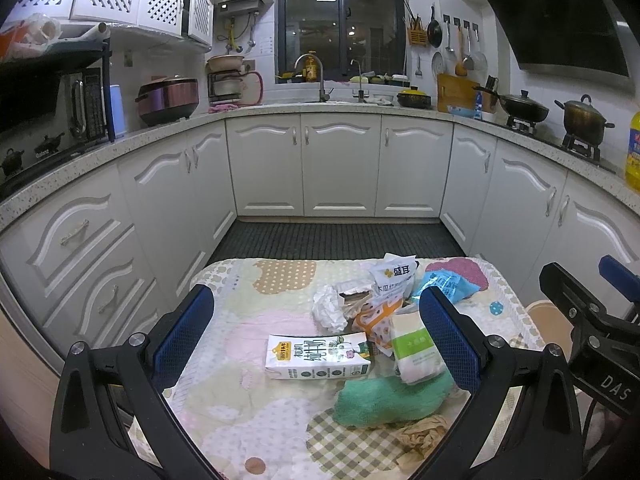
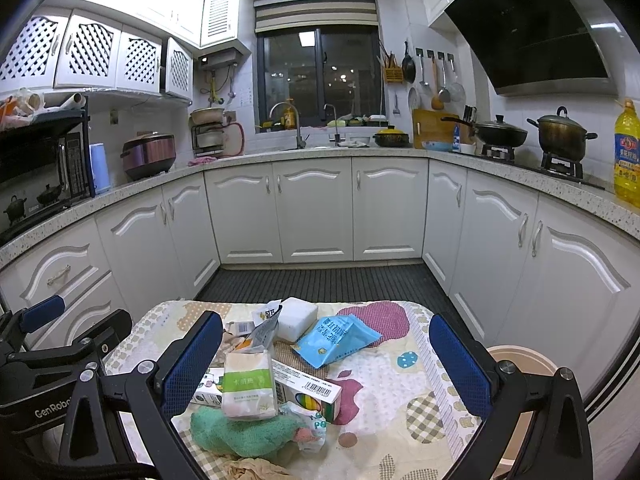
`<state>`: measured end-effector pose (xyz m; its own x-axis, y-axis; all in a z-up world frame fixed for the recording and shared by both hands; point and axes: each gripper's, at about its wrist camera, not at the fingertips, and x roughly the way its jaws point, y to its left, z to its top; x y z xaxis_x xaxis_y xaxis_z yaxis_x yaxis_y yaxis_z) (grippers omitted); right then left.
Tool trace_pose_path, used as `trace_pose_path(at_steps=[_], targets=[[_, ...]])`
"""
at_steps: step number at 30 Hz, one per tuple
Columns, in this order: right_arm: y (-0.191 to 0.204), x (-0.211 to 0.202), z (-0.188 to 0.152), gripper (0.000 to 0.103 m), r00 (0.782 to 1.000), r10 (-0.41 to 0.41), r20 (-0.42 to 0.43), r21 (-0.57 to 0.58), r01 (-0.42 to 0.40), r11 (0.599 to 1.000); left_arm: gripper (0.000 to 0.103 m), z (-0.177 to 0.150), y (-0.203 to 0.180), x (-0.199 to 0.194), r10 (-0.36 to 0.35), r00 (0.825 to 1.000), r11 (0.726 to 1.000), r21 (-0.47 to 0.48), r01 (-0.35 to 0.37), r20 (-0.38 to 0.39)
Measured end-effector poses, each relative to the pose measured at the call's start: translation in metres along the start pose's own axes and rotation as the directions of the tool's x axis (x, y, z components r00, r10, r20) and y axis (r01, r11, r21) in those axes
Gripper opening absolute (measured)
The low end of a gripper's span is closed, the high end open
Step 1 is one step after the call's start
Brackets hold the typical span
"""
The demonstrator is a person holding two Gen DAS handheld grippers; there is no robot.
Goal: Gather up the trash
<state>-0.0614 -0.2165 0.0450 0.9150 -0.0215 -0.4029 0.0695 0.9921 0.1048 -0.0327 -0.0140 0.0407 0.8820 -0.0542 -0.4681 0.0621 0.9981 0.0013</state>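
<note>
Both grippers hover spread wide and empty above a small counter (image 1: 240, 280) under a patchwork cloth. Left gripper (image 1: 316, 332), left wrist view: the trash pile lies between its fingers, with a milk carton (image 1: 318, 356) lying flat, crumpled white tissue (image 1: 330, 308) and a green towel (image 1: 388, 400). Right gripper (image 2: 326, 360), right wrist view only: a white sponge block (image 2: 298, 318), a barcoded box (image 2: 310, 390) and a beige bin (image 2: 528, 360) just beside the counter's right edge. A blue packet (image 2: 336, 340) shows in both views.
</note>
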Motion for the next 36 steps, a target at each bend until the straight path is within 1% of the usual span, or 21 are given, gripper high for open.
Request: trace_pose_path(at_steps=[36], targets=[[-0.0051,0.0023,-0.0073,0.103,1.0,-0.003,-0.016,-0.003,0.003,1.0,0.102,-0.0016,0.0037,0.0017,-0.001,1.0,1.0,-0.007,0.001,-0.009]])
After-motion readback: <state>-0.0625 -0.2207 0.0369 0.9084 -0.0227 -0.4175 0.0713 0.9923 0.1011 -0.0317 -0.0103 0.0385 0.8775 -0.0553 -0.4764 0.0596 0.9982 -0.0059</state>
